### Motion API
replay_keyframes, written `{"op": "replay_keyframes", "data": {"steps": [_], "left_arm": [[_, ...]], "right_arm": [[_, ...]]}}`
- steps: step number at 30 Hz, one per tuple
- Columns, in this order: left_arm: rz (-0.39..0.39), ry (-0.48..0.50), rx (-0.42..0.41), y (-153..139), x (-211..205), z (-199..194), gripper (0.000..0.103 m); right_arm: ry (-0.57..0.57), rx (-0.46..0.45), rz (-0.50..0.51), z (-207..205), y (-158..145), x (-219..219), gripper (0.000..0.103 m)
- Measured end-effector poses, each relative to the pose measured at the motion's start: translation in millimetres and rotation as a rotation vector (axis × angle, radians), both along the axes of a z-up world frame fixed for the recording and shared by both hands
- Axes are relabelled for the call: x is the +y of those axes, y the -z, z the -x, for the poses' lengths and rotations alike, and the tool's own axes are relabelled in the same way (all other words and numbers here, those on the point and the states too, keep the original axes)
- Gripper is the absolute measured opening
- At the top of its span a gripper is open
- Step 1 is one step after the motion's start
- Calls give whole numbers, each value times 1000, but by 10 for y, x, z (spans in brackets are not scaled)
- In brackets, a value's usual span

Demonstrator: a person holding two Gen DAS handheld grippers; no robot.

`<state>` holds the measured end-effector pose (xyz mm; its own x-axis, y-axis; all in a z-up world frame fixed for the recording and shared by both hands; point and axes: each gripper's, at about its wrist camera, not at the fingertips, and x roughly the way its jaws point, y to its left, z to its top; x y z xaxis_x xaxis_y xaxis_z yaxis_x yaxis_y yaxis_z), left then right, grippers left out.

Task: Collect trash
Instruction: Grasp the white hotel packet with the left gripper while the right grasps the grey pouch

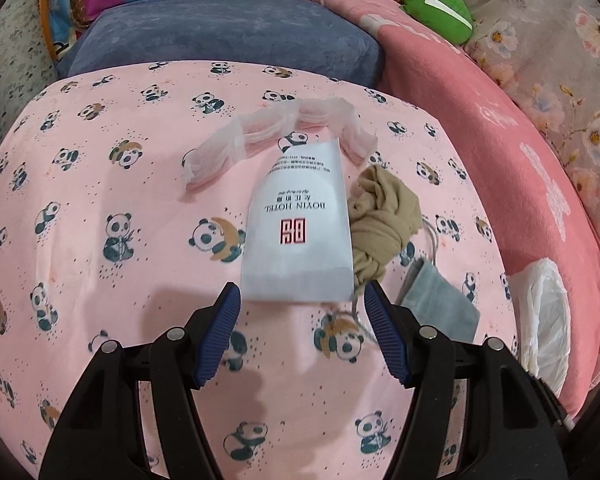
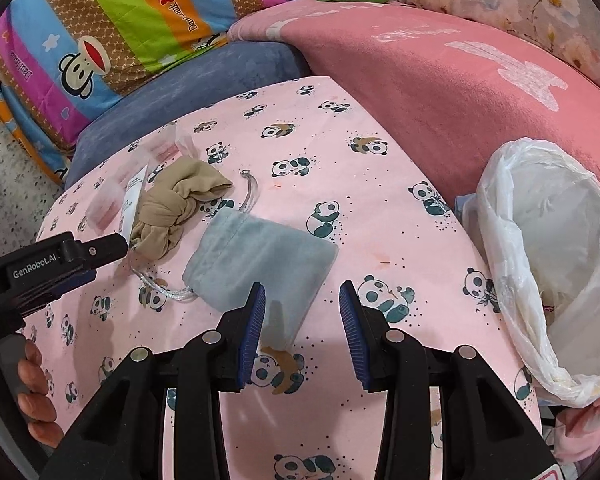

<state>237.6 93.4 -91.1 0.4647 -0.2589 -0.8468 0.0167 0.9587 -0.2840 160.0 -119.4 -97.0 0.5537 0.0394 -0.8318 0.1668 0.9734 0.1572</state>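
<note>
Left gripper [image 1: 302, 296], jaws apart and empty, hovers at the white packet's [image 1: 300, 228] near edge; right gripper [image 2: 302, 298], also apart, hangs over the grey pouch [image 2: 260, 252] right of that packet.

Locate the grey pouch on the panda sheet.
In the right wrist view the grey pouch lies just ahead of the right gripper, right of the knotted tan cloth and left of the bag-lined bin.

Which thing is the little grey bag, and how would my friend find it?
Look at the pink panda sheet and find the white trash bag at its edge. Beside that, right in front of the right gripper, lies the grey pouch. It is flat, soft and grey with a silver drawstring, unlike the knotted tan stocking and white paper packet next to it.
</note>
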Motion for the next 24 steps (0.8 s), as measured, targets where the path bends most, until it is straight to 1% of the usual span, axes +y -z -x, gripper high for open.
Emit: {"op": "replay_keyframes", "data": {"steps": [4,9,10,12,13,14,16,18,20,22,24], "left_arm": [[2,-4,10,71,15,-139,60],[35,-28,32,187,118,-231,55],[36,-28,29,189,132,-233,52],[39,-29,27,195,163,-227,45],[50,-33,26,191,186,-216,43],[65,-33,25,183,206,-201,39],[75,-33,17,164,231,-164,31],[93,-25,18,165,252,-119,15],[94,-27,13,169,263,-81,13],[76,-20,11,189,251,-46,10],[75,-21,12,188,261,-6,7]], "right_arm": [[-3,13,-3,-98,72,20,38],[-10,33,-2,-157,182,63,39],[-12,25,5,-150,180,75,39],[-16,23,17,-147,183,95,39],[-16,22,19,-143,184,99,38],[-14,22,18,-138,184,99,36],[-14,22,23,-133,188,102,26],[-19,23,27,-119,189,108,12],[-30,26,14,-98,193,112,8],[-36,27,19,-71,189,144,6],[-42,28,20,-41,179,173,5]]}}
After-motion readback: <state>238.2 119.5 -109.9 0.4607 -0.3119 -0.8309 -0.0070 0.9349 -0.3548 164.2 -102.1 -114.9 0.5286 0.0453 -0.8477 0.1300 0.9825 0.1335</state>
